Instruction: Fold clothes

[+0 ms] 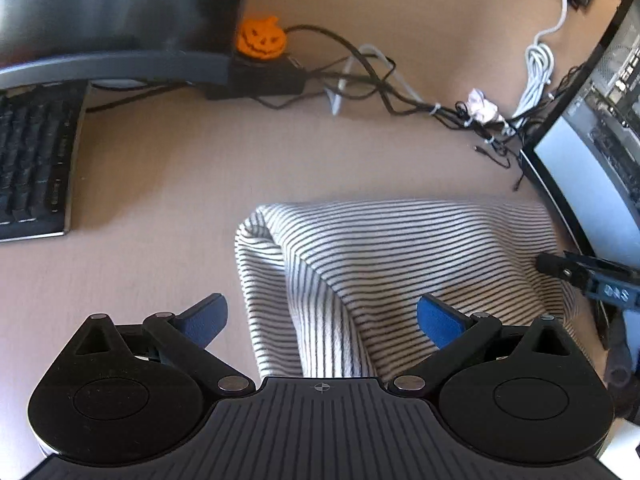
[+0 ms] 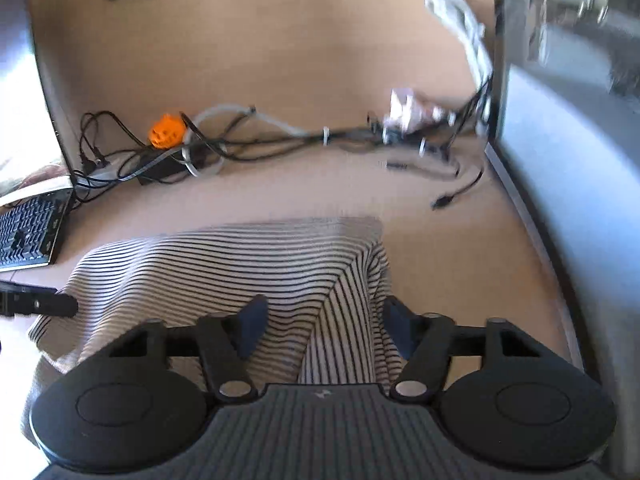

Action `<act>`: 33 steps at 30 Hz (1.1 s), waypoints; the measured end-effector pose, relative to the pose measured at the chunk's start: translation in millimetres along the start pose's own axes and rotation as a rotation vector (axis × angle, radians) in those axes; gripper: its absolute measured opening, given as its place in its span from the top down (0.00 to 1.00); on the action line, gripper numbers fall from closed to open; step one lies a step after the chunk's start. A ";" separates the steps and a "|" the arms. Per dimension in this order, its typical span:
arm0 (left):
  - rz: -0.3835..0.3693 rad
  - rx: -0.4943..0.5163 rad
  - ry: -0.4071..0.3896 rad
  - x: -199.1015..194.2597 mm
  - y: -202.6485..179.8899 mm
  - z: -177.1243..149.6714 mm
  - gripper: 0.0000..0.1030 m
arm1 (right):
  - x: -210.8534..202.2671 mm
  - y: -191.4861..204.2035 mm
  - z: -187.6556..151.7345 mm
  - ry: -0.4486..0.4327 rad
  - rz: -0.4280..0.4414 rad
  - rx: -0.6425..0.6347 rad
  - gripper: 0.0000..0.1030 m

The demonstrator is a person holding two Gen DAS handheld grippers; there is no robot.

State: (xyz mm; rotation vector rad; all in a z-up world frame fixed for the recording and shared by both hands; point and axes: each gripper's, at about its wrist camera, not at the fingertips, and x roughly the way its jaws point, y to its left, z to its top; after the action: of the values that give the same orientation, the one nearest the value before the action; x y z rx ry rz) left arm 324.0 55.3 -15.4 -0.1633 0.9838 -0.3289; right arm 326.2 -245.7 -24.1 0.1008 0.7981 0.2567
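Note:
A white garment with thin black stripes (image 1: 400,264) lies bunched on the tan desk, with a raised fold running toward each camera. My left gripper (image 1: 320,322) is open, its blue pads on either side of the garment's left edge, just above it. My right gripper (image 2: 322,330) is open over the garment's right part (image 2: 248,264), its pads either side of a draped fold. The right gripper's tip shows at the right of the left wrist view (image 1: 580,274); the left gripper's tip shows at the left of the right wrist view (image 2: 40,304).
A black keyboard (image 1: 32,160) lies at the left under a monitor base. An orange pumpkin figure (image 1: 262,38) sits on a black box among tangled cables (image 1: 400,88) at the back. A computer case (image 1: 600,140) stands at the right.

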 end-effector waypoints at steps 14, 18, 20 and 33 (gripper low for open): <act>-0.137 -0.014 0.044 -10.0 3.2 -13.4 0.10 | -3.0 -1.1 -10.7 0.097 0.194 -0.017 0.35; -0.199 -0.024 0.007 -19.1 1.7 -9.3 0.10 | -5.6 2.3 -12.0 0.088 0.217 -0.023 0.35; -0.160 -0.042 0.024 -11.8 3.6 -6.5 0.09 | 4.5 0.9 -12.6 0.116 0.186 -0.016 0.34; -0.026 0.145 -0.026 -23.6 -25.1 -1.8 0.04 | -1.8 0.8 -21.4 0.110 0.166 -0.016 0.29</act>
State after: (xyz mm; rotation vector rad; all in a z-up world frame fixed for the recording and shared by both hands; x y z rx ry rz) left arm 305.5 39.9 9.3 -0.0485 0.9291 -0.4201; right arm 309.4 -245.6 -37.6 0.1389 0.8980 0.4279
